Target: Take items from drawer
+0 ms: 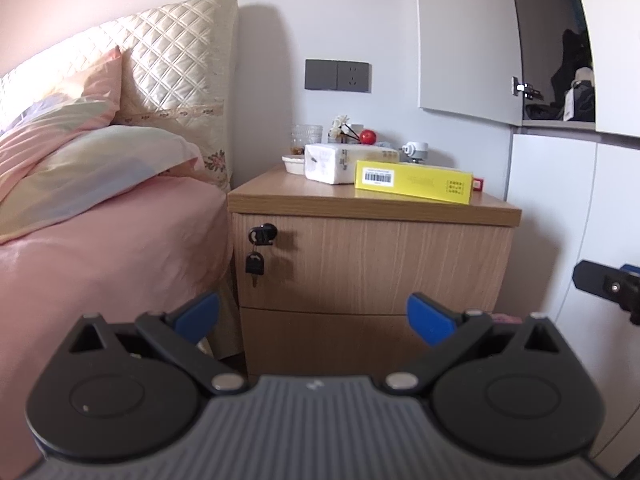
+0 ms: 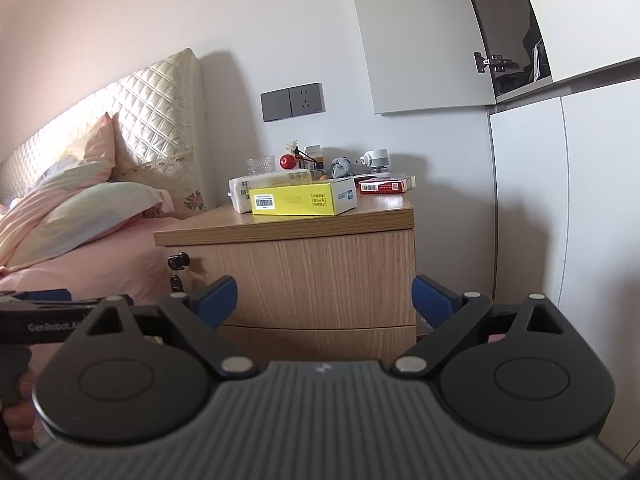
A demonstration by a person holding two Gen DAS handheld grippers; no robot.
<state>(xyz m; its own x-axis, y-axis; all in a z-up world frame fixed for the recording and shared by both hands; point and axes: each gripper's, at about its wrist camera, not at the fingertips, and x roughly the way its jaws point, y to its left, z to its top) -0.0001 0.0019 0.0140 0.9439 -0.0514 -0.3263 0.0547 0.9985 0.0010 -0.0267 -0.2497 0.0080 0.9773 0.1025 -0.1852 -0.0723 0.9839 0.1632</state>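
at 12 o'clock before both grippers, closed drawer [image 1: 368, 268] under yellow box [image 1: 414, 184]; only right view shows red box [image 2: 386, 185]. left gripper [image 1: 313, 318] and right gripper [image 2: 324, 300] level, fingers apart.

A light wooden nightstand [image 1: 372, 264] stands right of the pink-sheeted bed [image 1: 100, 248], carrying a yellow cardboard box [image 1: 414, 186] before a white tissue pack [image 1: 326, 168].

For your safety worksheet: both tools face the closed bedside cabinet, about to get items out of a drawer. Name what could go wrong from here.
1. The top drawer has a lock with a key hanging from it; if it is locked, pulling may achieve nothing.
2. Neither drawer front shows a handle, so the open left tool or right tool may slip.
3. A jerk could shift the yellow box near the top's front edge.
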